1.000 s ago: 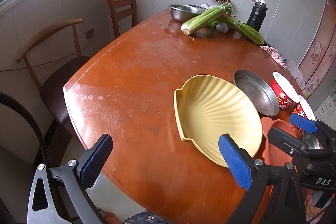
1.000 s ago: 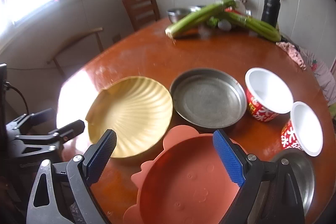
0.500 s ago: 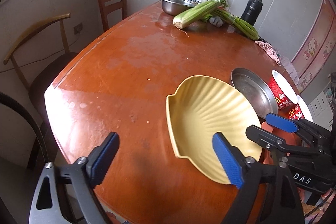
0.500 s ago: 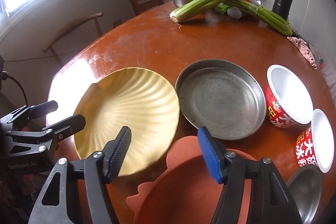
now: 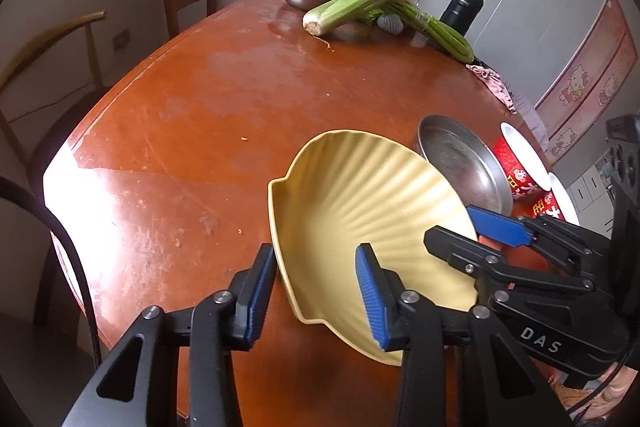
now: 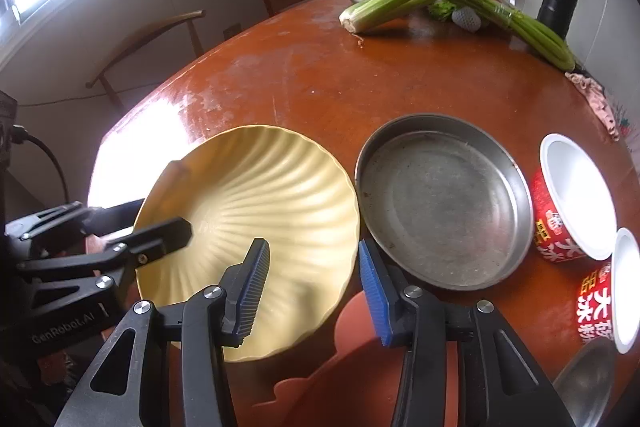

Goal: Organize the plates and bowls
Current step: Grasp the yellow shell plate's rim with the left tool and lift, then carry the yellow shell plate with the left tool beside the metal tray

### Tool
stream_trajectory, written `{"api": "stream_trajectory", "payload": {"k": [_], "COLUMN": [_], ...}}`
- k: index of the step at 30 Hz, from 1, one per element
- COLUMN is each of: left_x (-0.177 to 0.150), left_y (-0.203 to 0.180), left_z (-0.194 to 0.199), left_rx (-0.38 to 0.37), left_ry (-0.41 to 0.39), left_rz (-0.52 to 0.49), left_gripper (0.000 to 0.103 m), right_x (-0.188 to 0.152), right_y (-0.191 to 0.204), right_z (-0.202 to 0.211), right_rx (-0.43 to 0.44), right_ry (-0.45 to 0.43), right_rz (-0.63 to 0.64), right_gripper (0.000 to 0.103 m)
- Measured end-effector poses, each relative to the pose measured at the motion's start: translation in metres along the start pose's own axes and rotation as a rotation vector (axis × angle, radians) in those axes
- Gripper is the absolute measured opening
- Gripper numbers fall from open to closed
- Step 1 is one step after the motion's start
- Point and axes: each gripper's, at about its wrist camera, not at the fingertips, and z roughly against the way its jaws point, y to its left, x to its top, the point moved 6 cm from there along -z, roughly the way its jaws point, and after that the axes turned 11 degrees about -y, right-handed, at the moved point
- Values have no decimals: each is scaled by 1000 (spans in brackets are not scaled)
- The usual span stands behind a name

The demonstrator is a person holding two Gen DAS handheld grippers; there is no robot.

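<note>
On the near left, my left gripper (image 5: 314, 255) has just been closing and now pinches the near-left rim of the yellow plate (image 6: 256, 187), one pad outside the edge and the other on the ribbed inside. The shell-shaped plate sits at the near edge of the table (image 6: 320, 79). Its near side seems to ride over the orange plate (image 6: 360, 359) behind it.

My right gripper (image 6: 312, 247) has also just been closing. It clamps the plate's near-right rim, with one pad inside the dish and the other outside. So I judge this a two-handed grasp, with the lift next.

To do it well, I would raise both hands together and keep them level, so the plate neither twists between the pads nor slides out. The rim slopes, and a shallow bite there could slip, so I would test the hold before moving far. To the right, the steel pan (image 6: 444, 203) lies just beside the plate's edge. I would go up first and only then across, staying clear of the pan and of the red paper bowls (image 6: 572, 195) further right.
</note>
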Motion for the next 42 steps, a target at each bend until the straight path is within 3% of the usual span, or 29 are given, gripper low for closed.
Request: {"api": "stream_trajectory", "payload": {"k": [12, 24, 42], "left_x": [13, 45, 67], "left_y": [20, 22, 31], "left_z": [3, 1, -40], "left_rx": [2, 17, 70], "left_ry": [-19, -55, -31], "left_rz": [46, 10, -46], "left_gripper": [41, 41, 41], "right_x": [2, 7, 11], "right_y": [16, 21, 24], "right_z": [5, 7, -3], "right_rx": [62, 90, 112], "right_ry": [-5, -21, -9], "right_rz": [-13, -66, -121], "right_gripper": [47, 47, 48]}}
